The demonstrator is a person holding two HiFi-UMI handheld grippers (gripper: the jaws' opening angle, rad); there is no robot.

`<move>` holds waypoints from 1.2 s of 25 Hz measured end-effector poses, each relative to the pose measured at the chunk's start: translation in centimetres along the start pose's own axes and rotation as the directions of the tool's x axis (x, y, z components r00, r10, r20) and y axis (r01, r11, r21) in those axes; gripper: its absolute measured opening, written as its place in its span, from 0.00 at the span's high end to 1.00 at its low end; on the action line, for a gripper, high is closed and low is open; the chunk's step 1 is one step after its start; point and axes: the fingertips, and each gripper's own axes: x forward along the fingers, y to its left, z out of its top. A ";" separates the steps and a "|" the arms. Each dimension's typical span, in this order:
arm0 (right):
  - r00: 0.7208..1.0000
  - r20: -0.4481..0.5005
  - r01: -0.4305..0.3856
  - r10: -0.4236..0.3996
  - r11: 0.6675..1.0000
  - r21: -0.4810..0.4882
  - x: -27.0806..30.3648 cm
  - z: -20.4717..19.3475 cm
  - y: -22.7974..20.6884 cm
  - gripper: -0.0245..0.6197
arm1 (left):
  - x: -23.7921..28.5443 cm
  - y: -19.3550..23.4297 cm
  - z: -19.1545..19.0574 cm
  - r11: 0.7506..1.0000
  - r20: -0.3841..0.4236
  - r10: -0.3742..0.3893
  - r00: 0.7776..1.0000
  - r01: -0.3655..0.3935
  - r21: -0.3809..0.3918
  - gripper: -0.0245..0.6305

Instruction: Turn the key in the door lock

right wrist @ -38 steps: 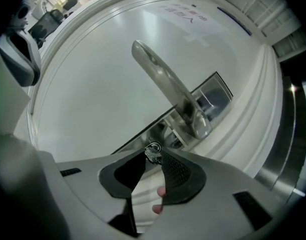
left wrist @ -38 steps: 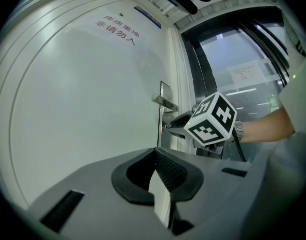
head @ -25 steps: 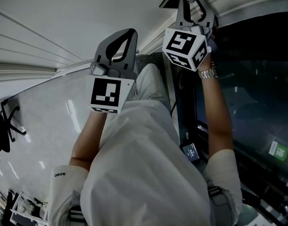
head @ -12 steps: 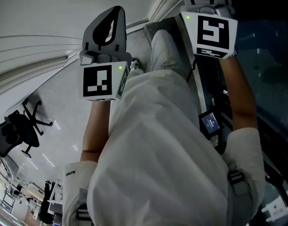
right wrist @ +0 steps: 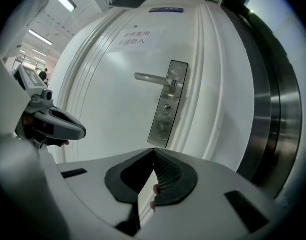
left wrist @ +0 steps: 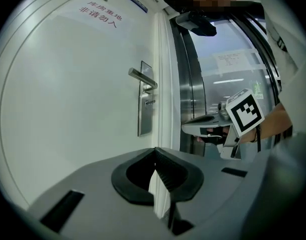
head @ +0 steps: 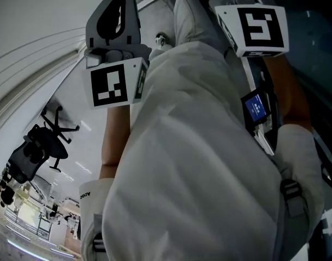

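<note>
Both grippers stop well short of the door. The right gripper [right wrist: 154, 151], its jaws just closed on nothing, seems nearer, with the lock [right wrist: 166, 109] dead ahead, slightly above its fingertips. The left gripper [left wrist: 155, 151], jaws together and empty, sees what looks like the key [left wrist: 150, 102] jutting level from the plate.

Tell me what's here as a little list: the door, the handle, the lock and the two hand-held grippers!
door: white, with a red-lettered sign near the top
handle: silver lever on a tall metal plate
lock: round, on the same plate below the handle; too small to tell if anything is in it
left hand-held gripper: jaws together, empty, away from the door
right hand-held gripper: jaws have just closed, nothing between them, not touching the lock
</note>
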 end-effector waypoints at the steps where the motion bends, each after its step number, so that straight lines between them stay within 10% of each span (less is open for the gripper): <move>1: 1.000 -0.005 -0.002 0.002 1.000 0.018 -0.3 -0.5 0.2 0.95 | -0.1 -0.1 -0.4 1.000 -0.008 -0.002 1.000 0.002 -0.002 0.95; 15: 0.994 0.017 -0.103 0.103 0.932 0.349 -3.0 -5.1 8.1 0.96 | -2.0 0.5 -4.5 0.999 -0.039 -0.007 0.999 0.005 -0.041 0.95; 30: 0.986 -0.045 -0.140 0.160 0.946 0.291 -4.9 -6.1 13.4 0.96 | -4.3 -0.3 -6.7 0.994 -0.027 0.006 1.000 -0.009 -0.107 0.95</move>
